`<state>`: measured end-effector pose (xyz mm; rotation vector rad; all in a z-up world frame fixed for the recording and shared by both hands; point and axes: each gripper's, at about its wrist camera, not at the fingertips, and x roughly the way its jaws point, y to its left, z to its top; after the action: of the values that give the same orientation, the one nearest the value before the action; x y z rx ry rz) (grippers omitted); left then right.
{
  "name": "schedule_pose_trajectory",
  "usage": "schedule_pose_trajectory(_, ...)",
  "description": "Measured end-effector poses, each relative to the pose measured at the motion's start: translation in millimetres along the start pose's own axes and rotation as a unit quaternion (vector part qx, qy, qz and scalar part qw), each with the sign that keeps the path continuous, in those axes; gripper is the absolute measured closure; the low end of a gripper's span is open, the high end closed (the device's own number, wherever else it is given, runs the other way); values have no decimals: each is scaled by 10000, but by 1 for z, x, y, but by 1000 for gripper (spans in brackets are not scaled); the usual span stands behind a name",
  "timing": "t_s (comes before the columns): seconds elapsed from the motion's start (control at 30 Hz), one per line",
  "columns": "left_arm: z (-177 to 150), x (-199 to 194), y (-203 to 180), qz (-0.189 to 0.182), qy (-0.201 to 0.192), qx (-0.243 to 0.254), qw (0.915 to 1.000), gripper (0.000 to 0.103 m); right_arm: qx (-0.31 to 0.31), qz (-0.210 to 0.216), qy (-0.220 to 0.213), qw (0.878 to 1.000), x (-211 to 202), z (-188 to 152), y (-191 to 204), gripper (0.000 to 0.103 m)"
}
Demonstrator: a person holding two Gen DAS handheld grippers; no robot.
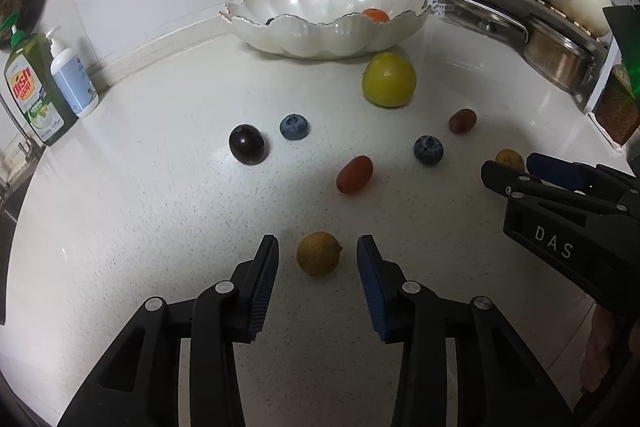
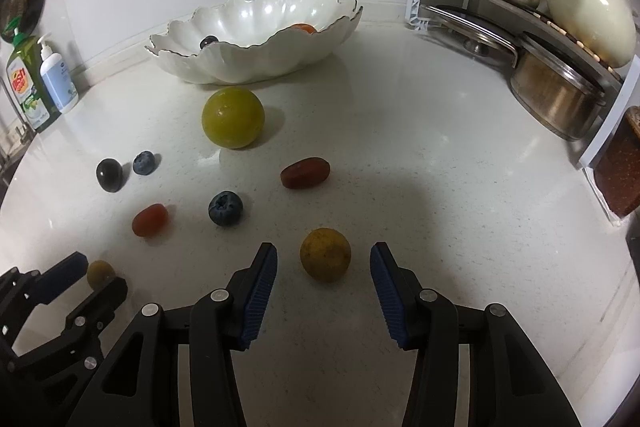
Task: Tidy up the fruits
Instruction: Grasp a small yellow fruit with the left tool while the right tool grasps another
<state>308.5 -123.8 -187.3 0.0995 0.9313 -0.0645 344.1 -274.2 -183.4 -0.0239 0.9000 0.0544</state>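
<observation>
My left gripper [image 1: 318, 247] is open around a small yellow-brown fruit [image 1: 319, 253] on the white counter. My right gripper [image 2: 324, 254] is open around another small yellow-brown fruit [image 2: 325, 254]; it also shows in the left wrist view [image 1: 509, 159]. Loose on the counter lie a large green-yellow fruit [image 1: 389, 79], two blueberries [image 1: 294, 126] [image 1: 428, 149], a dark grape [image 1: 247, 144], a red oblong fruit [image 1: 354, 174] and a brownish-red one [image 1: 462, 120]. The white scalloped bowl [image 1: 320, 39] at the back holds an orange fruit [image 1: 375, 15] and a dark one [image 2: 209, 41].
Two soap bottles [image 1: 38, 91] stand at the left by the wall. A rack with pots and lids [image 1: 552, 27] fills the back right corner. A dark container [image 2: 618, 175] stands at the right edge.
</observation>
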Motion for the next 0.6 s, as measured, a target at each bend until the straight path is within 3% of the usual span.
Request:
schedule_pose_trajectory(0.1, 1, 0, 2, 39, -30, -12, 10000, 68, -34, 10, 8, 10000, 3, 1, 2, 56)
schedule_pose_trajectory(0.37, 2, 4, 5, -59, 6, -76, 10000, 79, -39, 8, 78, 10000, 7, 0, 1, 76)
schedule_pose_trajectory(0.6, 2, -1, 7, -152, -37, -93, 9998, 80, 23, 87, 24, 10000, -3, -3, 2, 76)
